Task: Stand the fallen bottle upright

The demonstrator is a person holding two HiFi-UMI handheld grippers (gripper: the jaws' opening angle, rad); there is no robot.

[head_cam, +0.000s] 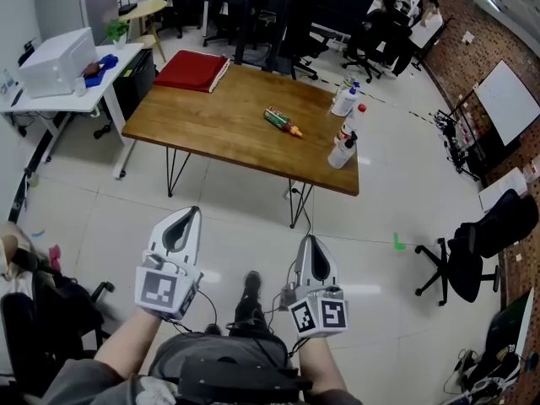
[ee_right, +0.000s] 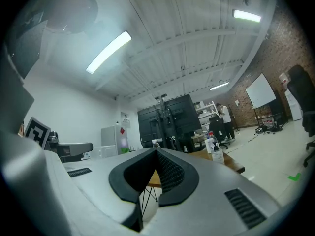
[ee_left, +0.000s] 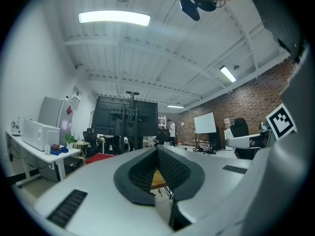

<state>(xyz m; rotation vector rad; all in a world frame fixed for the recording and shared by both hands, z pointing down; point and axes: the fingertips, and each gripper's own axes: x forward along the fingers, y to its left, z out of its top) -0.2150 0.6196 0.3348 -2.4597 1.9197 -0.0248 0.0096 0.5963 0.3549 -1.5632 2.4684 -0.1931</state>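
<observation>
While both grippers are held low over the pale floor tiles, the wooden surface (head_cam: 228,129) stands well ahead of the jaws on thin black legs, touched by neither. White desk (head_cam: 72,91) sits ahead and far out to the left of the left jaws, well apart from them. Black office chair (head_cam: 472,256) stands on the floor out to the right of the right jaws.

Left gripper (head_cam: 189,213): jaws closed tip to tip, nothing between the pads. In the left gripper view only a sliver of the surface shows through the hollow behind the tips. Right gripper (head_cam: 309,240): jaws likewise together and empty, aimed toward the surface's right end.

Red pad (head_cam: 192,69) lies flat at the far left corner of the surface, beyond the left jaws. Two white spray bottles stand upright ahead of the right jaws, the near spray bottle (head_cam: 342,152) by the front right corner and the far spray bottle (head_cam: 344,100) further back.

Fallen bottle (head_cam: 283,121): green body, orange cap. It lies on its side near the middle of the surface, ahead of the gap between the two pairs of jaws and closer to the right jaws' line. It is well apart from both.
</observation>
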